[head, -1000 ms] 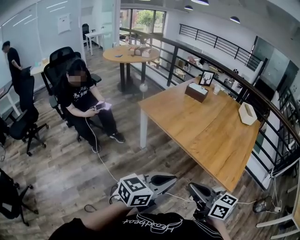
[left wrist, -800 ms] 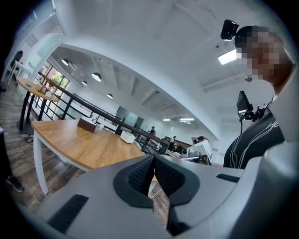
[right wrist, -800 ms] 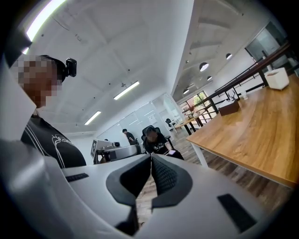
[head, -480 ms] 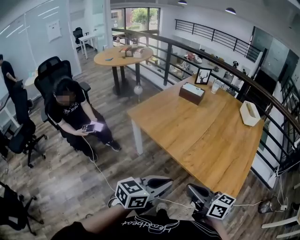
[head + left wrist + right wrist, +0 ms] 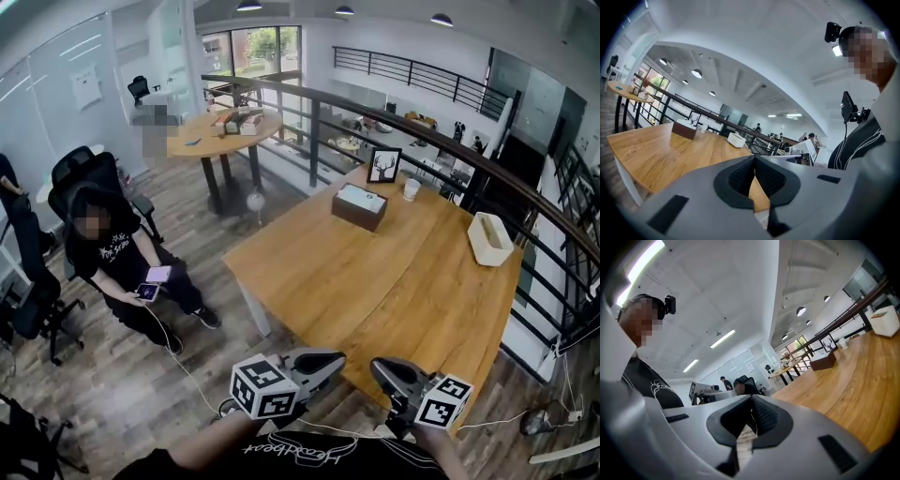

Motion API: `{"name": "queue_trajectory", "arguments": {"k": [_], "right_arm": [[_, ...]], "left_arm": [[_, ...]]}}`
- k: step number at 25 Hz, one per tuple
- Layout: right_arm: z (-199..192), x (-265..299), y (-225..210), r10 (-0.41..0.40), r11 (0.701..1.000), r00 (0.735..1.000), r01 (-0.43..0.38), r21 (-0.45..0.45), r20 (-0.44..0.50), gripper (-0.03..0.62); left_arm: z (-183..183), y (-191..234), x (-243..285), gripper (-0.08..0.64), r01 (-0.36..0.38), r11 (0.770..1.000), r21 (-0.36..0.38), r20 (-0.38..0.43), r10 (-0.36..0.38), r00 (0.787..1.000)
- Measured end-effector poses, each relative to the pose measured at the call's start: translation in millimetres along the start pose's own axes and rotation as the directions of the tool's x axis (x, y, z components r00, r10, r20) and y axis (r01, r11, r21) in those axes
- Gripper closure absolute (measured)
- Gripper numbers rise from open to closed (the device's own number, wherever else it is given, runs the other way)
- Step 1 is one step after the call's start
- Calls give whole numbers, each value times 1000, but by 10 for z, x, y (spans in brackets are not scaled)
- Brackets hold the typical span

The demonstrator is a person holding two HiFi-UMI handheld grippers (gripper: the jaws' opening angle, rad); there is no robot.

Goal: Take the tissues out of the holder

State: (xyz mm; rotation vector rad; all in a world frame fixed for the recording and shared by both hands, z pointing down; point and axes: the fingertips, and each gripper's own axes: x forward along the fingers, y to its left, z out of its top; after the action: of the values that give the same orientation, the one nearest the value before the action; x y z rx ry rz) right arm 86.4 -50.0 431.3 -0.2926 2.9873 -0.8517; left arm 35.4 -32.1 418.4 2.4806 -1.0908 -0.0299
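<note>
Tissues tiny, indistinct, holder far off

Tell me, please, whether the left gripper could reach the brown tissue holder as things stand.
Probably not yet: the left gripper hangs beside the table, the brown tissue holder far across it; nothing stands between.

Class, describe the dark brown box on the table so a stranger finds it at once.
Find the large wooden table beside the railing. At its far end, near a framed deer picture and a cup, sits the box: dark brown, pale-topped, unlike the white container.
</note>
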Motion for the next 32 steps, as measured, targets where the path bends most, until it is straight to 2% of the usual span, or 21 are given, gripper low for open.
{"name": "queue_trajectory", "arguments": {"k": [5,8,13,16,20,32], "right_arm": [[51,34,-185,10,1000,1000,-10,7,4,575],[126,20,-270,3,1000,1000,-4,19,30,575],[125,137,-495,-9,999,1000,8,34,18,575],[176,310,-702,-29,999,1000,29,45,12,575],[296,619,-1024,-55,996,998,55,74,1,575],[885,1772,-1902,-101,990,995,99,99,18,575]], "left_arm": [[-36,106,155,548,-1,1000,-8,-26,1,1000],[8,126,253,547,9,1000,3,-45,-9,999],[34,310,398,547,33,999,19,-53,-32,998],[37,655,410,548,7,1000,1,-62,-7,998],[171,1179,503,548,-4,998,-68,-57,1,998],[870,2532,751,546,16,999,-36,-82,-19,996]]}}
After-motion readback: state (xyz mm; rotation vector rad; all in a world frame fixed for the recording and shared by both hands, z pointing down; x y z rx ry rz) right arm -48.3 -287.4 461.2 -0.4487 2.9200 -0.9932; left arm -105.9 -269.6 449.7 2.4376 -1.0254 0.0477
